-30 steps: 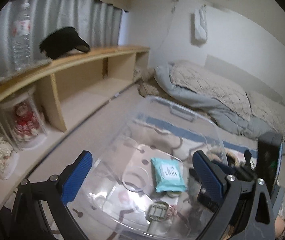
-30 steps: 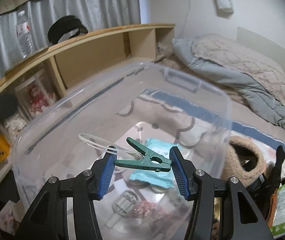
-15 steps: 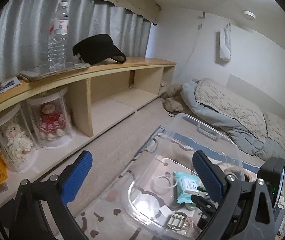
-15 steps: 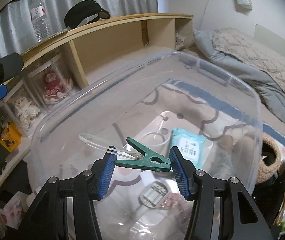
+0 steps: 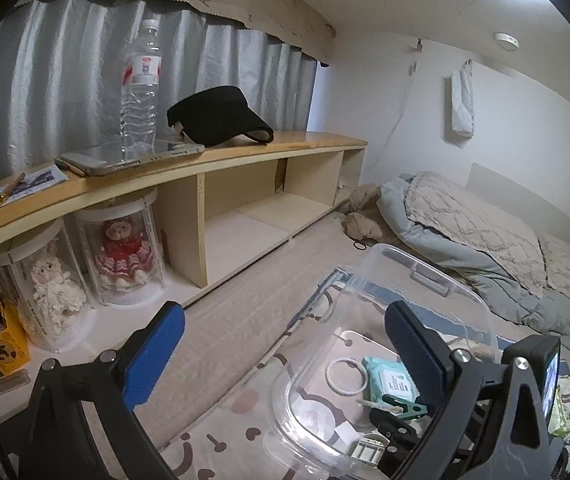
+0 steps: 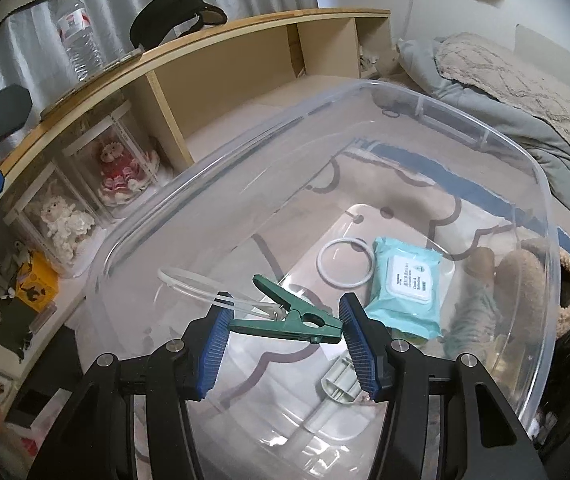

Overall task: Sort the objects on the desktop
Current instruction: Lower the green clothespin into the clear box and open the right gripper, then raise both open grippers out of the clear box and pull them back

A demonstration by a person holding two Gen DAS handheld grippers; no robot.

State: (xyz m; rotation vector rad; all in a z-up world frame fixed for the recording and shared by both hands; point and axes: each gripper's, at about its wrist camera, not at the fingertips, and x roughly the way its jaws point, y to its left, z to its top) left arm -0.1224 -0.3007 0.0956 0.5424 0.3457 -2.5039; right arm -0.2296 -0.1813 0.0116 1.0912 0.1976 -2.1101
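Gripping a dark green clothespin (image 6: 291, 318) lengthwise, the right tool (image 6: 285, 334) hangs over the clear bin (image 6: 541, 184); left tool (image 5: 285, 344) gapes.

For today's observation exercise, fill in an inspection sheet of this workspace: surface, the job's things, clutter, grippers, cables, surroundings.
Surface: patterned mat on the floor.
Job's things: clear bin holding a wipes pack, white ring and grey clip; green clothespin with a clear strap attached.
Clutter: green packet beside the bin.
Grippers: right gripper shut on the clothespin over the bin; left gripper open, empty.
Cables: cord down the wall.
Surroundings: wooden shelf with water bottle, black visor, phone; dolls in jars; bedding.
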